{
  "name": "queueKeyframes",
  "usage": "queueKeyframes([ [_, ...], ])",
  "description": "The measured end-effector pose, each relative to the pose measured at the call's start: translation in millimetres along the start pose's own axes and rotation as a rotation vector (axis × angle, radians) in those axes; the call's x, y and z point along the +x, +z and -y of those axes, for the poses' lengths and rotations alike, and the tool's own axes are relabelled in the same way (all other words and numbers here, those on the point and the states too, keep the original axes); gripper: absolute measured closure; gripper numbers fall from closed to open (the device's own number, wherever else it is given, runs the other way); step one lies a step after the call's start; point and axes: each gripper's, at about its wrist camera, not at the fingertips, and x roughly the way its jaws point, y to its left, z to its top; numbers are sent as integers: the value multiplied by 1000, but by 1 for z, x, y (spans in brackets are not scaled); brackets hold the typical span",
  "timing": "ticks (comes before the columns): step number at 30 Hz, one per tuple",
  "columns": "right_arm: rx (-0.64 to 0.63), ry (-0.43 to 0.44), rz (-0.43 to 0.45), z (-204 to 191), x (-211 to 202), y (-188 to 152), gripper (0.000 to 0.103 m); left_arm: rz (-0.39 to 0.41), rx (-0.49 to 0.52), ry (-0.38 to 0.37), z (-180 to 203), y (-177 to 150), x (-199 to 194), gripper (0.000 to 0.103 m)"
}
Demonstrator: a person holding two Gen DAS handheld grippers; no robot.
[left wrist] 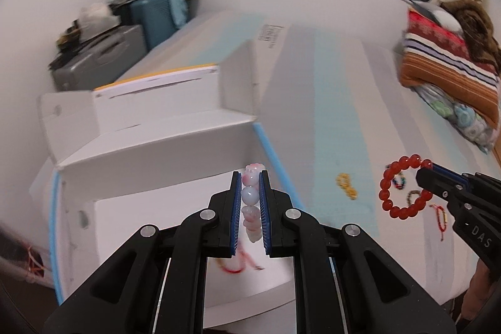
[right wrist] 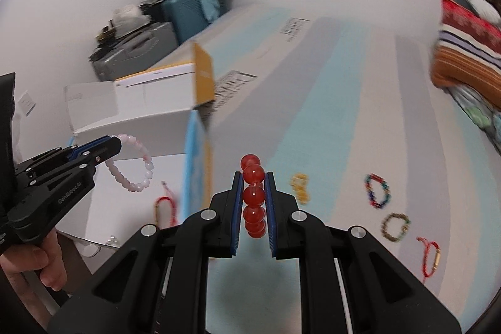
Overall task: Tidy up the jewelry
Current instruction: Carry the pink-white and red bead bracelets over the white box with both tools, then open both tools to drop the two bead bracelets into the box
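Your left gripper (left wrist: 250, 202) has its jaws closed on a pink bracelet (left wrist: 251, 202) of smooth, round, pale pink and white beads, some milky and some glassy. The beads sit edge-on between the blue ribbed pads, and in the right wrist view the rest of the loop (right wrist: 133, 165) hangs free as an open ring beyond the tips. Your right gripper (right wrist: 253, 202) has its jaws closed just as tightly on a red bracelet (right wrist: 254, 196) of larger, glossy, translucent red beads; from the left wrist view its ring (left wrist: 404, 187) stands open beside the black fingertips.

Under the pink bracelet is an open white cardboard box (left wrist: 150, 152) with raised flaps and a flat, matt floor. Inside it lies a red cord bracelet (right wrist: 164, 208) with a small gold-coloured clasp; two tiny pale beads (right wrist: 111, 240) lie near the box's near edge.

To the right of the box, the surface (right wrist: 328, 121) is a flat sheet striped in pale blue, grey and white. On it lie a small yellow bead piece (right wrist: 300, 187), a bracelet of mixed coloured beads (right wrist: 377, 191), a darker brown-green bead ring (right wrist: 395, 227) and another red cord (right wrist: 429, 255) with a gold clasp, all apart from one another.

Your hand (right wrist: 28, 265) grips the left tool's handle at the lower left.
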Motion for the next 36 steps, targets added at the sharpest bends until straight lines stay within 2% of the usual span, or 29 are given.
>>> queueKeyframes([
  [6, -59, 65, 1, -52, 8, 8, 90, -20, -55, 55, -53, -14, -7, 92],
  [12, -102, 94, -18, -90, 24, 8, 90, -45, -107, 93, -98, -31, -6, 92],
  [19, -138, 112, -88, -123, 65, -2, 90, -124, -158, 130, -139, -50, 15, 92],
  [27, -188, 94, -194, -150, 120, -9, 90, -260, -188, 127, -163, -69, 53, 92],
  [36, -213, 32, -315, -155, 163, -18, 90, -364, -199, 140, -174, -80, 80, 92],
])
